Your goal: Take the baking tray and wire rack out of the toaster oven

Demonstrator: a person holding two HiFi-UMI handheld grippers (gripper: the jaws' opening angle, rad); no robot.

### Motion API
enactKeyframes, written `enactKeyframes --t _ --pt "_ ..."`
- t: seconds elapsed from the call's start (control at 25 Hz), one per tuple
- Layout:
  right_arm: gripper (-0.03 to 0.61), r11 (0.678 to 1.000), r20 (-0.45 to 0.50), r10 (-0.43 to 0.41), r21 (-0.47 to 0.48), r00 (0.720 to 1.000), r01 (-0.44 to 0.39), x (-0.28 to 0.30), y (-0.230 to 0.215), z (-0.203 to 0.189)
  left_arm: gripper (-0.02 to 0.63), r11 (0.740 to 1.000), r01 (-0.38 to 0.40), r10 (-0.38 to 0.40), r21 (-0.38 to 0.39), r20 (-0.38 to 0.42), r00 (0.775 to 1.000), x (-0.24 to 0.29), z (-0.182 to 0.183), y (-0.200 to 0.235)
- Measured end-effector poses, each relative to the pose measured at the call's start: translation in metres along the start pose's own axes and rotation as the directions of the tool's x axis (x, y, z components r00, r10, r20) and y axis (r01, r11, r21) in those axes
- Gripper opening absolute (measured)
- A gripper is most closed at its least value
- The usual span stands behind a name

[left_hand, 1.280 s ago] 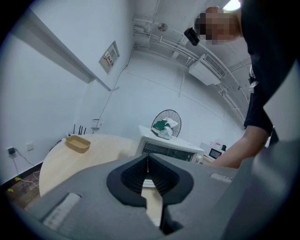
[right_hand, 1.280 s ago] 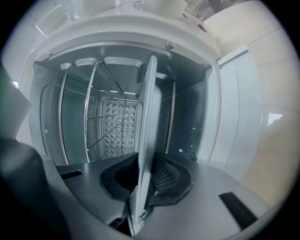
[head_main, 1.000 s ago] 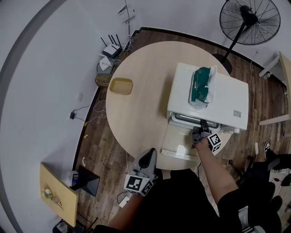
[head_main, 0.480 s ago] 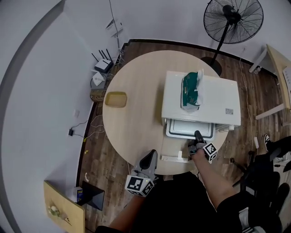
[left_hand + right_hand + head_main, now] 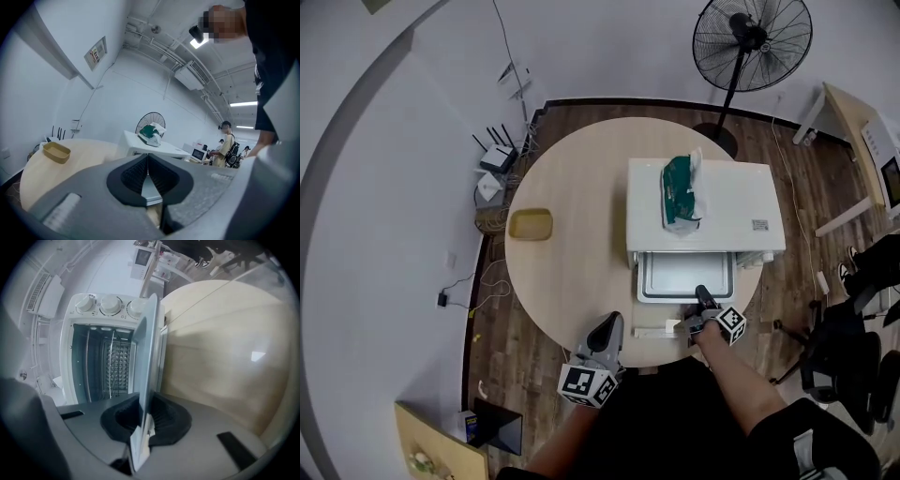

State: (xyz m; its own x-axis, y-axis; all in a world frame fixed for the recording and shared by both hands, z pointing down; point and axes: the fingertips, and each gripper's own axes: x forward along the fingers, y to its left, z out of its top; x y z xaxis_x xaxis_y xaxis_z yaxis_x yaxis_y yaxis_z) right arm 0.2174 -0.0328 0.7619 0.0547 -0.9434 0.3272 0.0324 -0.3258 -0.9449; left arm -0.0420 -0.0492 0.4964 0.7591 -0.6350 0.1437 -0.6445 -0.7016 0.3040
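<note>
The white toaster oven (image 5: 703, 202) stands on the round table with its door (image 5: 654, 328) dropped open. The grey baking tray (image 5: 684, 277) sticks far out of its mouth. My right gripper (image 5: 701, 295) is shut on the tray's front rim; its jaws have just been closing a little with the rim between them. In the right gripper view the tray (image 5: 149, 357) runs edge-on between the pads (image 5: 161, 420), and the wire rack (image 5: 115, 364) sits inside the oven (image 5: 93, 319). My left gripper (image 5: 607, 328) hangs shut and empty at the table's near edge, its pads (image 5: 140, 171) meeting.
A green bag (image 5: 680, 194) lies on top of the oven. A yellow dish (image 5: 530, 224) sits at the table's left side. A standing fan (image 5: 752, 42) is behind the table, and routers and cables lie on the floor to the left. People stand far off in the left gripper view.
The right gripper has drawn back toward me, and the baking tray has slid out of the oven with it. The left gripper has stayed near the table's edge.
</note>
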Motion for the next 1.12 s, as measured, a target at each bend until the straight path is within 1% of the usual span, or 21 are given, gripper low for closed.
enactKeyframes --t 0.28,0.56,0.8,0.92,1.12 --pt "0.032 1.0 0.001 -0.023 0.012 1.0 0.023 -0.02 -0.005 -0.008 0.018 0.998 0.062 -0.062 -0.009 -0.005 0.998 0.003 -0.005 -0.003" --pt "0.032 0.999 0.005 -0.038 0.008 0.999 0.038 -0.039 -0.009 -0.013 0.018 0.993 0.113 -0.113 -0.03 0.007 0.994 0.006 -0.003 -0.008" --pt "0.035 0.998 0.017 -0.066 0.021 0.998 0.066 -0.055 -0.016 -0.014 0.018 0.99 0.134 -0.134 -0.038 -0.003 0.991 0.002 -0.009 -0.006" --pt "0.034 0.998 0.015 -0.055 0.033 0.998 0.055 -0.064 -0.019 -0.015 0.018 0.989 0.14 -0.14 -0.041 -0.01 0.99 -0.001 -0.011 -0.006" --pt "0.032 0.999 0.015 -0.043 0.025 0.999 0.042 -0.074 -0.019 -0.017 0.018 0.989 0.143 -0.144 -0.043 -0.021 0.989 -0.006 -0.015 -0.005"
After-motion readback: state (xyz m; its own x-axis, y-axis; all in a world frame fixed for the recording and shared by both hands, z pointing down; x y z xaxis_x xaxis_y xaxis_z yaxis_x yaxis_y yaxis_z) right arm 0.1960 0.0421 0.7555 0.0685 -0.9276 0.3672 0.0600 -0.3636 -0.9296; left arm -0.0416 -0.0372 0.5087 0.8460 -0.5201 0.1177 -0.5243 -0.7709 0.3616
